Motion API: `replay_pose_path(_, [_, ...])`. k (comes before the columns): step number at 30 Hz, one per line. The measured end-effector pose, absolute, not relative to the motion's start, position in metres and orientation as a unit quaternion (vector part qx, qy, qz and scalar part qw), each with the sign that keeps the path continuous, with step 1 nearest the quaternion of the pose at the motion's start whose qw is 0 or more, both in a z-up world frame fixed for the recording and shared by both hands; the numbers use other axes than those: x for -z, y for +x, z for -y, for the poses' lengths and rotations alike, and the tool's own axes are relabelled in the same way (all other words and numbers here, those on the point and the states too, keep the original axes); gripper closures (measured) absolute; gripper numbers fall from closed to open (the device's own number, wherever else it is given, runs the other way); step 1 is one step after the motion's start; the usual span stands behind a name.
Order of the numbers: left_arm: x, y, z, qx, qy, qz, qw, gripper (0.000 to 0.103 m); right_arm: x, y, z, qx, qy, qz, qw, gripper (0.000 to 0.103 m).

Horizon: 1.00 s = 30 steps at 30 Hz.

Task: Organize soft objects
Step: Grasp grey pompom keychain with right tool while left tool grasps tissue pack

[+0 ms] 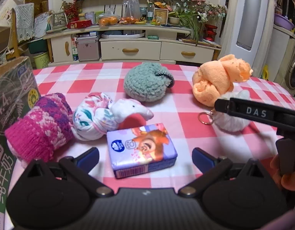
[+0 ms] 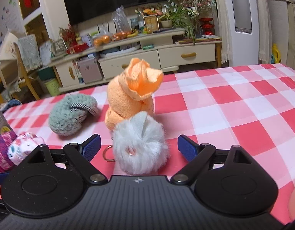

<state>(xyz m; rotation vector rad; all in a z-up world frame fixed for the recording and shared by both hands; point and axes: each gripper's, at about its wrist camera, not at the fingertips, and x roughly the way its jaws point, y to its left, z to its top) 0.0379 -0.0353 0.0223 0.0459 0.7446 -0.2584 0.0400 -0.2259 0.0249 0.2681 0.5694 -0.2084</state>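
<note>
On the red-and-white checked tablecloth [image 1: 166,103] lie several soft things. My left gripper [image 1: 145,156] is open around a purple tissue pack [image 1: 141,149], without touching it. Beyond it lie a pink knitted roll [image 1: 40,126], a floral cloth bundle [image 1: 101,115], a grey-green fuzzy ball [image 1: 145,82] and an orange knotted towel [image 1: 216,80]. My right gripper [image 2: 139,146] is open around a white fluffy pompom [image 2: 139,147] with a key ring [image 2: 108,154]; the orange towel [image 2: 132,92] stands just behind it.
A cardboard milk carton box [image 1: 11,103] stands at the table's left edge. The right gripper's body [image 1: 262,117] reaches in from the right in the left wrist view. A TV cabinet [image 1: 128,44] stands beyond the table's far edge.
</note>
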Motion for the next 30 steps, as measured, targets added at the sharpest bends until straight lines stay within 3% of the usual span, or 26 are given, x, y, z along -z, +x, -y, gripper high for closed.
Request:
replay_pose_path(6, [-0.018,0.050,0.035,0.120,0.012,-0.366,0.923,0.002,-0.025,0.047,0.228,0.099,0.128,-0.284,0.945,0.000])
replay_pose_path(8, [-0.017,0.055,0.034,0.115,0.007,-0.371,0.922,0.010,-0.024,0.048,0.226,0.099,0.126,-0.284,0.945,0.001])
replay_pose_path(14, [-0.016,0.062,0.028,0.114,-0.010,-0.382,0.917,0.022,-0.022,0.049,0.224,0.097,0.115,-0.292,0.944,0.018])
replay_pose_path(20, [-0.016,0.059,0.028,0.117,-0.005,-0.384,0.916,0.023,-0.022,0.046,0.224,0.088,0.110,-0.297,0.945,0.036])
replay_pose_path(30, [-0.019,0.045,0.025,0.127,-0.008,-0.396,0.909,0.024,-0.023,0.036,0.221,0.069,0.109,-0.302,0.945,0.042])
